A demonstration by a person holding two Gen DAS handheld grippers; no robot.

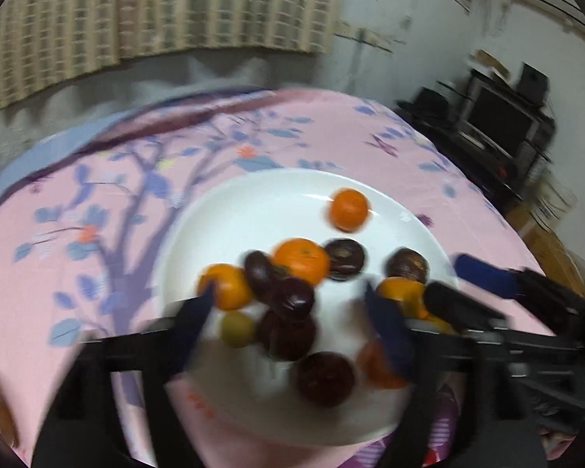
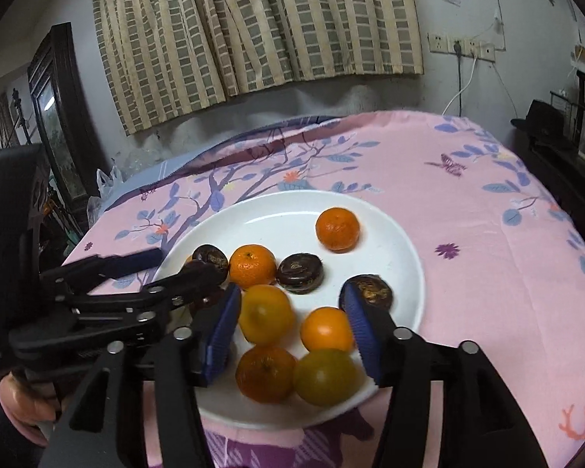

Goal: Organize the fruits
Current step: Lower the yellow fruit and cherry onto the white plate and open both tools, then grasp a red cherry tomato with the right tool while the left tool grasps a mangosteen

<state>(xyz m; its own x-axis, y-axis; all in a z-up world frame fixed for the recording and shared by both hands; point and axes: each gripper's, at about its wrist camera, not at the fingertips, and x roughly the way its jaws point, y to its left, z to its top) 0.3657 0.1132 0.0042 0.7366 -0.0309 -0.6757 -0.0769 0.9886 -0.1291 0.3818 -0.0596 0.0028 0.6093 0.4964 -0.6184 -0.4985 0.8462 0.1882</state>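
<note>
Pink floral bedspread, checked curtain behind: my two grippers hang over a white plate (image 2: 405, 249) of fruit.

Both my grippers point down at the plate, and neither holds anything. My left gripper (image 1: 288, 314) is spread wide, its jaws straddling a blurred cluster of dark fruit (image 1: 288, 312) and oranges at the plate's left side. My right gripper (image 2: 296, 331) stands partly open, its blue pads flanking, without pressing, a yellow-orange fruit (image 2: 267, 314) and a small orange (image 2: 325, 329) directly ahead at the plate's near edge. One orange (image 2: 337, 229) sits alone at the far rim, well apart from both. As I judge it, sorting is unfinished: oranges and dark fruit lie mixed. My right gripper is nearer the near-edge citrus; the round fruit offer no long axis.
</note>
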